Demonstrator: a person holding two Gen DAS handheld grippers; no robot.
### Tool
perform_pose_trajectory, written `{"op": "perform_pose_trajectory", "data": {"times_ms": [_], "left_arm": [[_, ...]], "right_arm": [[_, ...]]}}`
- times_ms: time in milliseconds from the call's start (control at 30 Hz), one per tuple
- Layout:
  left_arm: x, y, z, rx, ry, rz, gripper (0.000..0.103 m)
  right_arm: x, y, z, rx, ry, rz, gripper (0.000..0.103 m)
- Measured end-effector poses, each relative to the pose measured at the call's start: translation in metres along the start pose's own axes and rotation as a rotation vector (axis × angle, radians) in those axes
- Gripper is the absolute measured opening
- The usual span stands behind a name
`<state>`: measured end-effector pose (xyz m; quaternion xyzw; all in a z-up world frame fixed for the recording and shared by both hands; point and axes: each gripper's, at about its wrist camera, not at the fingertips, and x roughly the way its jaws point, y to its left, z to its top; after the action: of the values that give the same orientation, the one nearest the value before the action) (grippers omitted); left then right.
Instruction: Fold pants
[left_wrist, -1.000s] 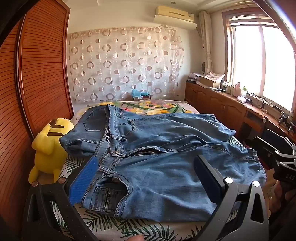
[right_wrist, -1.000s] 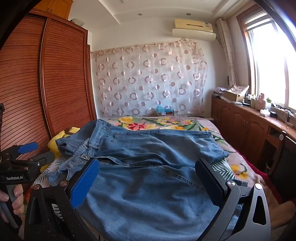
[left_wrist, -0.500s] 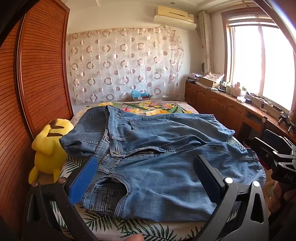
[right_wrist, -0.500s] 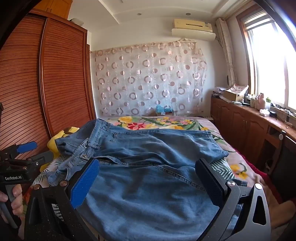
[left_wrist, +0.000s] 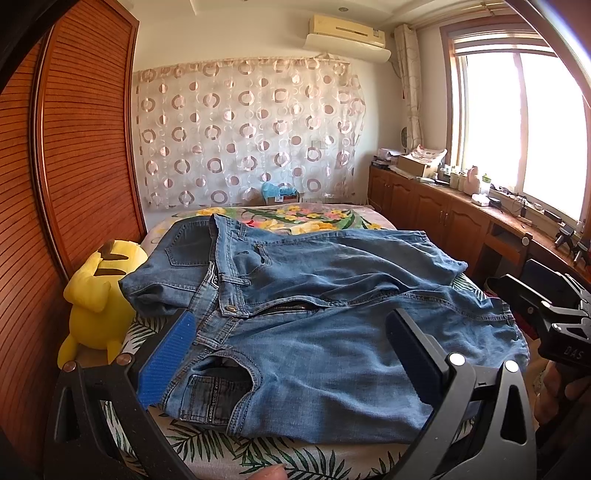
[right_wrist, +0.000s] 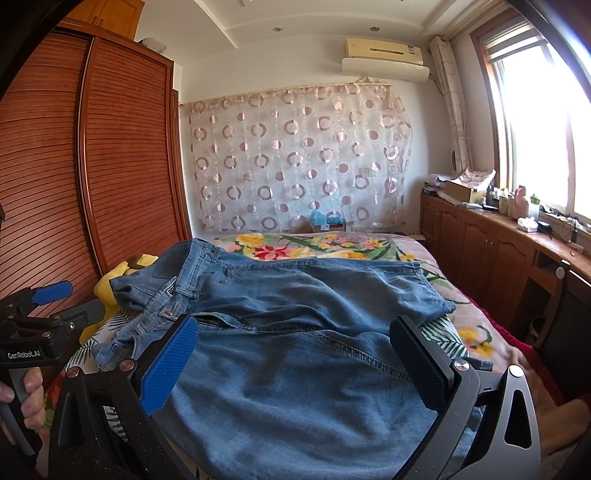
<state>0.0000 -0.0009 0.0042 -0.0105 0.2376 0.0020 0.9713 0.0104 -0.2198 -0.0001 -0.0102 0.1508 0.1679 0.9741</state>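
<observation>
Blue jeans (left_wrist: 314, 325) lie spread on the bed, waistband to the left, legs running right; they also show in the right wrist view (right_wrist: 295, 332). The fly is unzipped and the waist is rumpled. My left gripper (left_wrist: 288, 354) is open and empty, hovering above the near edge of the jeans by the waistband and back pocket. My right gripper (right_wrist: 291, 358) is open and empty, above the near leg. Each gripper shows at the edge of the other's view, the right one (left_wrist: 554, 325) and the left one (right_wrist: 40, 314).
The bed (left_wrist: 317, 216) has a floral and leaf-print cover. A yellow plush toy (left_wrist: 99, 295) sits at the bed's left edge against the wooden wardrobe (left_wrist: 81, 155). Wooden cabinets (right_wrist: 491, 254) with clutter run along the right wall under the window.
Both grippers stay open and nearly still. The views shift only slightly; the jeans have not moved.
</observation>
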Motion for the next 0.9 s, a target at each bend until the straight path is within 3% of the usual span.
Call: {"op": "perform_pose_trajectory", "data": {"times_ms": [900], "left_arm": [[-0.0055, -0.0004, 0.0030, 0.003, -0.010, 0.000, 0.103]], "right_arm": [[-0.0013, -0.0009, 0.0004, 0.008, -0.011, -0.006, 0.103]]}}
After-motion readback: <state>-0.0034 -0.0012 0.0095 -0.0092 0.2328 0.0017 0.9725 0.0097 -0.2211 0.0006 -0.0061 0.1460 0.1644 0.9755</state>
